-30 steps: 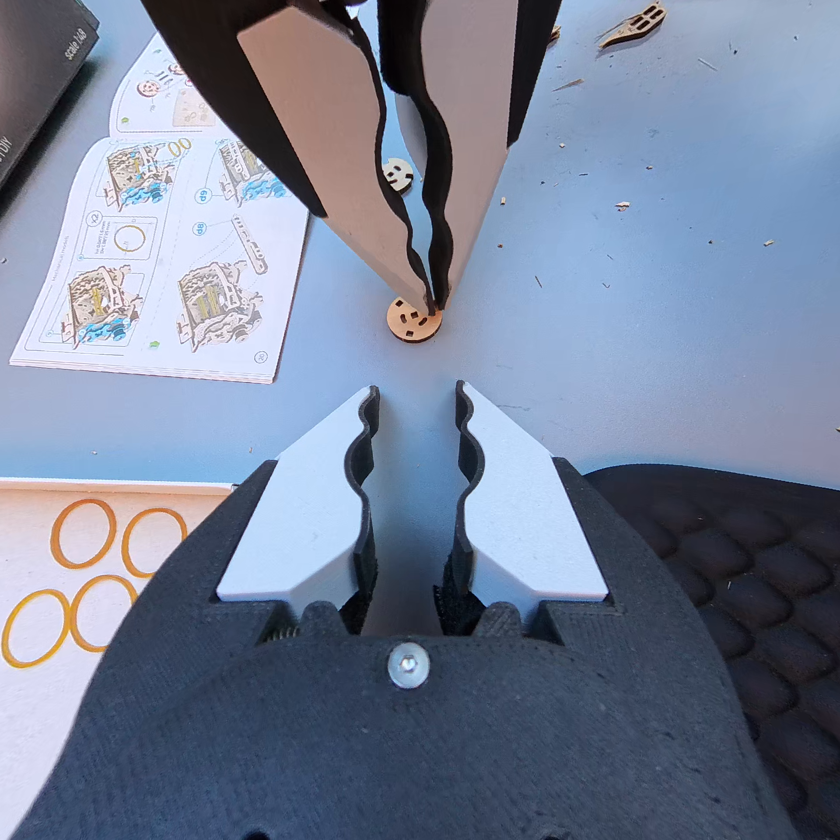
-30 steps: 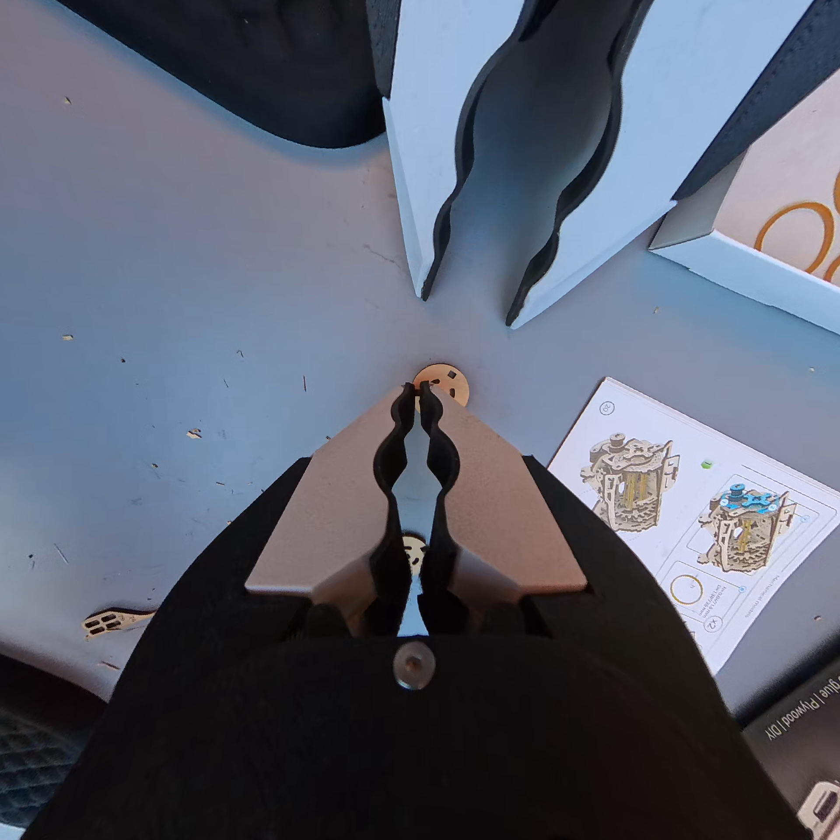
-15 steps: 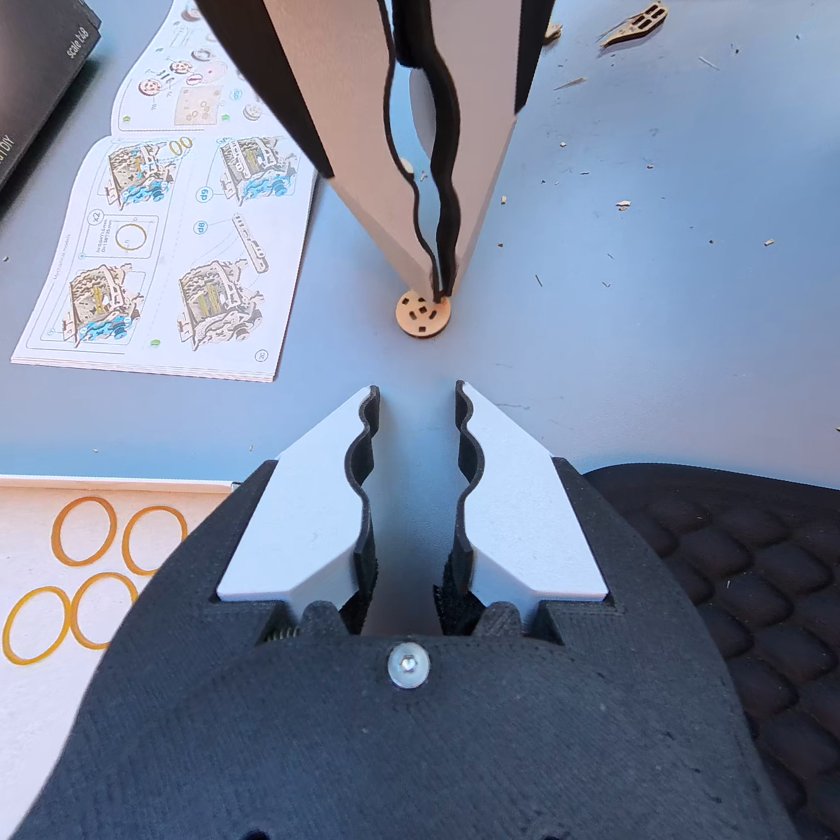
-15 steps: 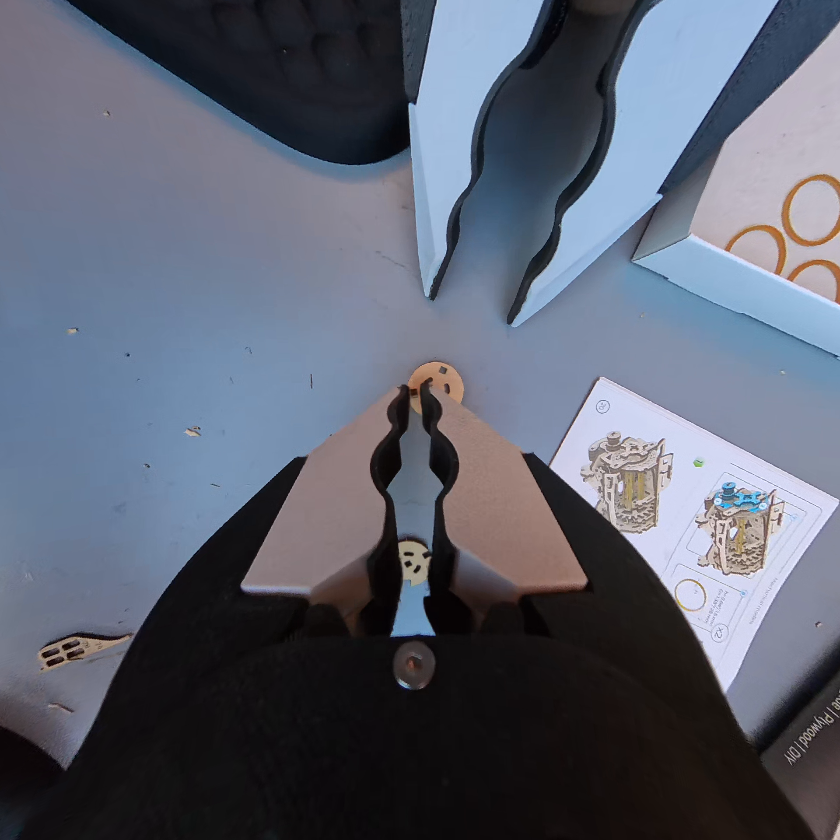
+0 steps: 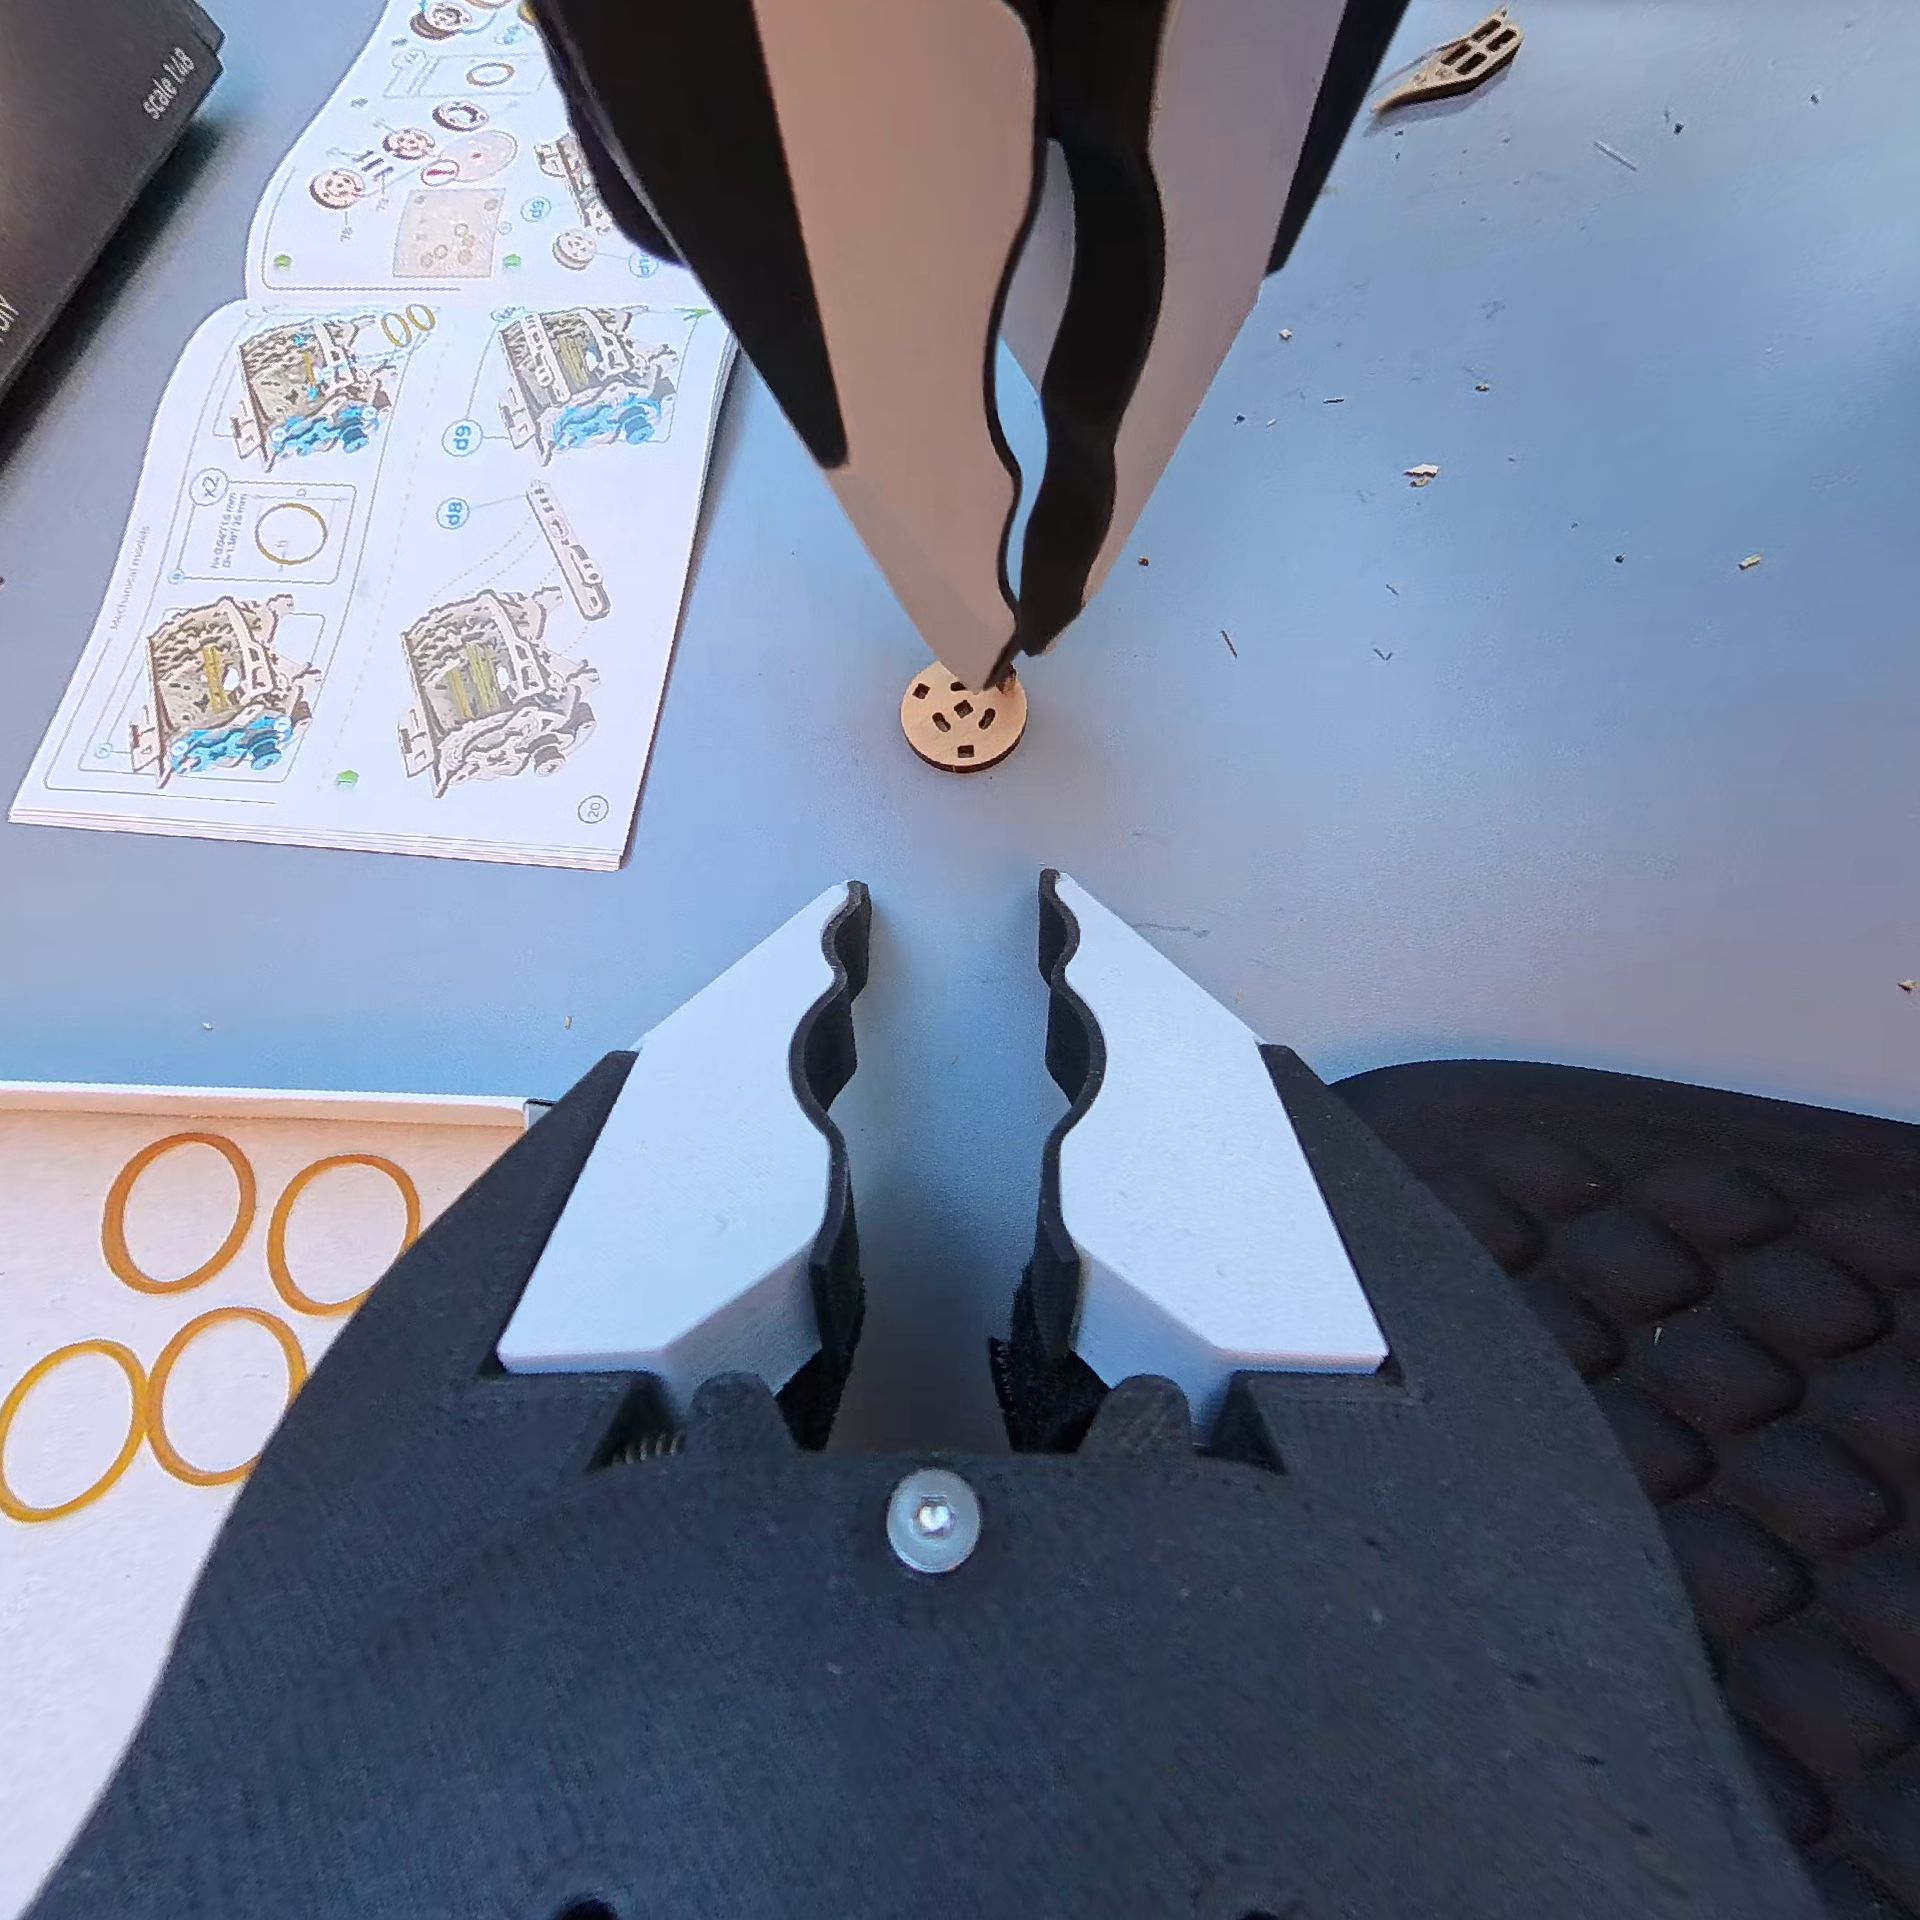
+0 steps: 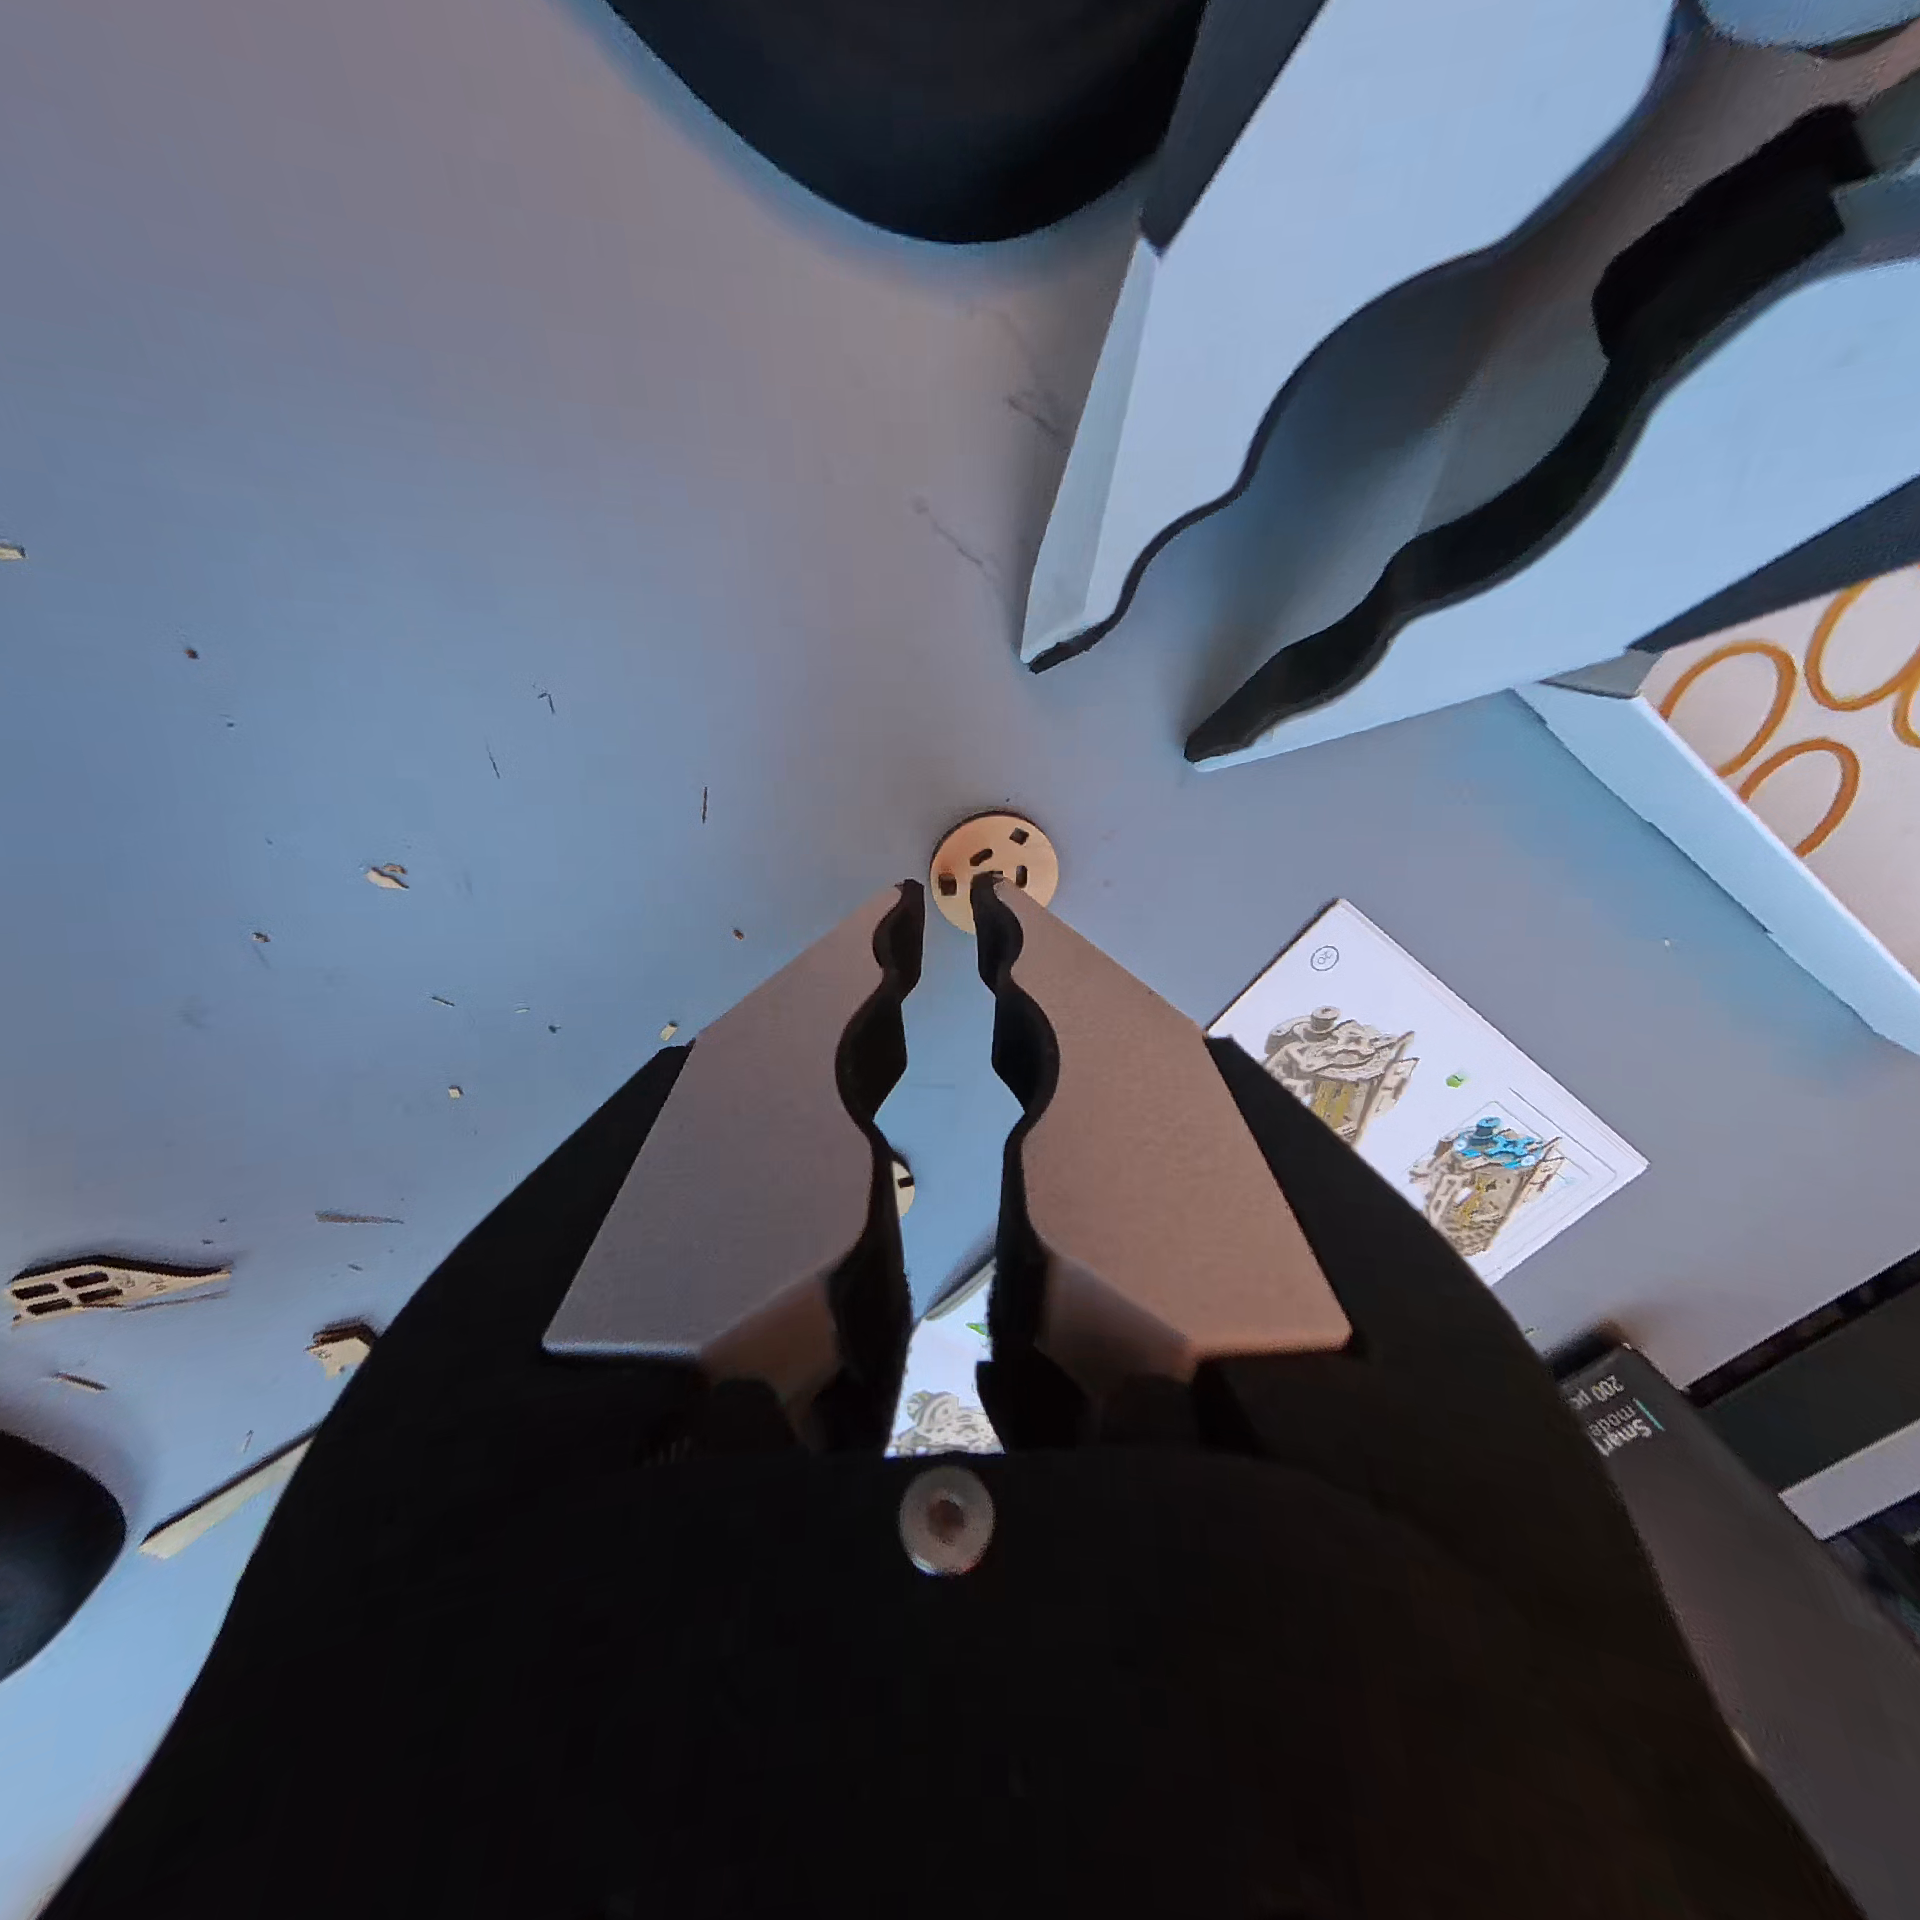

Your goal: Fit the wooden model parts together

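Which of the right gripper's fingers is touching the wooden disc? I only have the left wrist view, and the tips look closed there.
Observer: In the right wrist view the right gripper is slightly open. Only one fingertip, the one on the picture's right, overlaps the wooden disc; the other sits just off its edge.
Operator: Is it holding anything?
Observer: Nothing shows between the fingers. Through the gap, a second disc lies on the table, partly hidden by a finger.

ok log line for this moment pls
left gripper: open, idle | right gripper: open, tips at wooden disc | disc flat on table
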